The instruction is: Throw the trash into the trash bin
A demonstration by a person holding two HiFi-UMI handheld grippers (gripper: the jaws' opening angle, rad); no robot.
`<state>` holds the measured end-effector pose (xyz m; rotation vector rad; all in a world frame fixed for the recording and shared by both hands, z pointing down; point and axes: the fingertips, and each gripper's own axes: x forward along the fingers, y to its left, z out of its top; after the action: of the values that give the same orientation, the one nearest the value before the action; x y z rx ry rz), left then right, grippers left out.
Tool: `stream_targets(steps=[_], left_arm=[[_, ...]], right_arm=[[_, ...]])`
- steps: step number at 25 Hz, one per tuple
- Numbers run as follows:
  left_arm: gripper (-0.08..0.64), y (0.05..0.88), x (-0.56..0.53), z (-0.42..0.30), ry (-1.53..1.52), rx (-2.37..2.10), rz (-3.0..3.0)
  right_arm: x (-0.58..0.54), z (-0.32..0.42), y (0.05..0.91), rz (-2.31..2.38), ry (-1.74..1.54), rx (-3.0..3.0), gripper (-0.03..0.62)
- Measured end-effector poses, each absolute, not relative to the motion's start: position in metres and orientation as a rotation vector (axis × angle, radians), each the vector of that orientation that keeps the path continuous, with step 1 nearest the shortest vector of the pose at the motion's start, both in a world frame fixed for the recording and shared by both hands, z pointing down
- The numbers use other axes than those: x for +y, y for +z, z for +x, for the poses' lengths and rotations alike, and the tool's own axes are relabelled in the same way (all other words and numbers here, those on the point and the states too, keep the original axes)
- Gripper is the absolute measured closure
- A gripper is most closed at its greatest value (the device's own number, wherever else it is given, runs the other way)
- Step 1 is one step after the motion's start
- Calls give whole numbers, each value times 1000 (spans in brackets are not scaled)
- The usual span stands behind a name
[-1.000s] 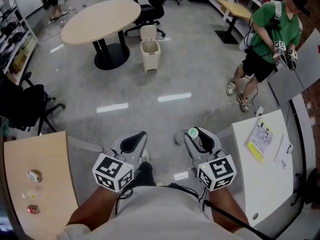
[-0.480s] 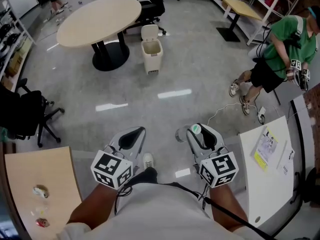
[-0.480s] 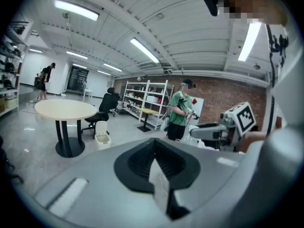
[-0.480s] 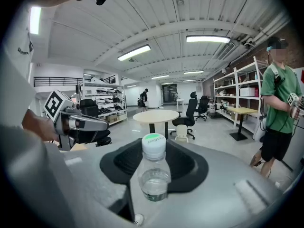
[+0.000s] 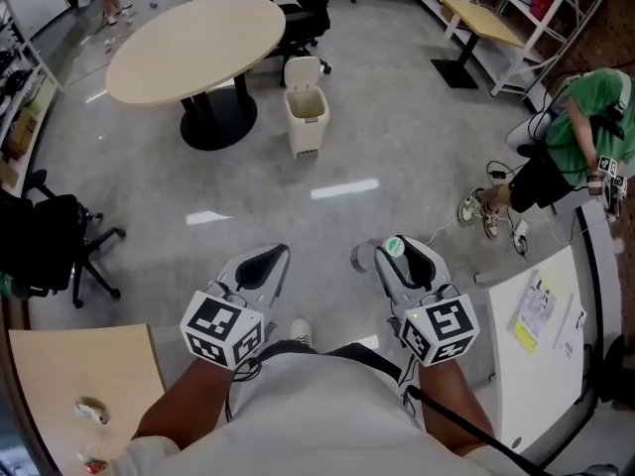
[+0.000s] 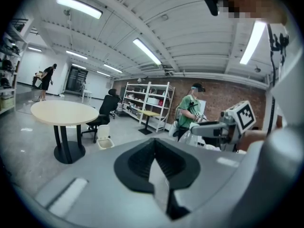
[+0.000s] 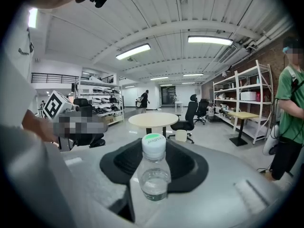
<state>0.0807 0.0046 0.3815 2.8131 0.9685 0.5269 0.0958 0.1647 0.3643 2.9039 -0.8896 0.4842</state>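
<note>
The beige trash bin (image 5: pixel 306 117) stands open on the floor beside the round table (image 5: pixel 189 43), well ahead of both grippers; it also shows small in the left gripper view (image 6: pixel 104 143) and the right gripper view (image 7: pixel 180 135). My right gripper (image 5: pixel 392 262) is shut on a clear plastic bottle (image 7: pixel 154 172) with a green cap (image 5: pixel 395 249), held upright. My left gripper (image 5: pixel 266 264) is held level beside it, jaws together on a thin pale scrap (image 6: pixel 159 177) whose kind I cannot tell. Both are carried in front of the person's body, above bare floor.
A black office chair (image 5: pixel 55 231) stands at the left and another (image 5: pixel 303 13) behind the table. A person in green (image 5: pixel 575 137) bends at the right, with a cable (image 5: pixel 437 228) on the floor. A white desk (image 5: pixel 541 335) is near right, a wooden desk (image 5: pixel 79 385) near left.
Both grippers have travelled forward with the person towards the bin. The wooden desk has slid back out of the lower left. The person in green has shifted to the right edge.
</note>
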Motion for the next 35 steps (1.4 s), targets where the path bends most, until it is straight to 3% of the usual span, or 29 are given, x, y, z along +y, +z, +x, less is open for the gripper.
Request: stream_targets(steps=[18,35], left_arm=[[552,387,-12,135,530,980,2771],[552,389,-7,208,567,898,2828]], right_arm=[[153,144,364,2933,513,-882,437],[160,235,374,2909,523,-966,439]])
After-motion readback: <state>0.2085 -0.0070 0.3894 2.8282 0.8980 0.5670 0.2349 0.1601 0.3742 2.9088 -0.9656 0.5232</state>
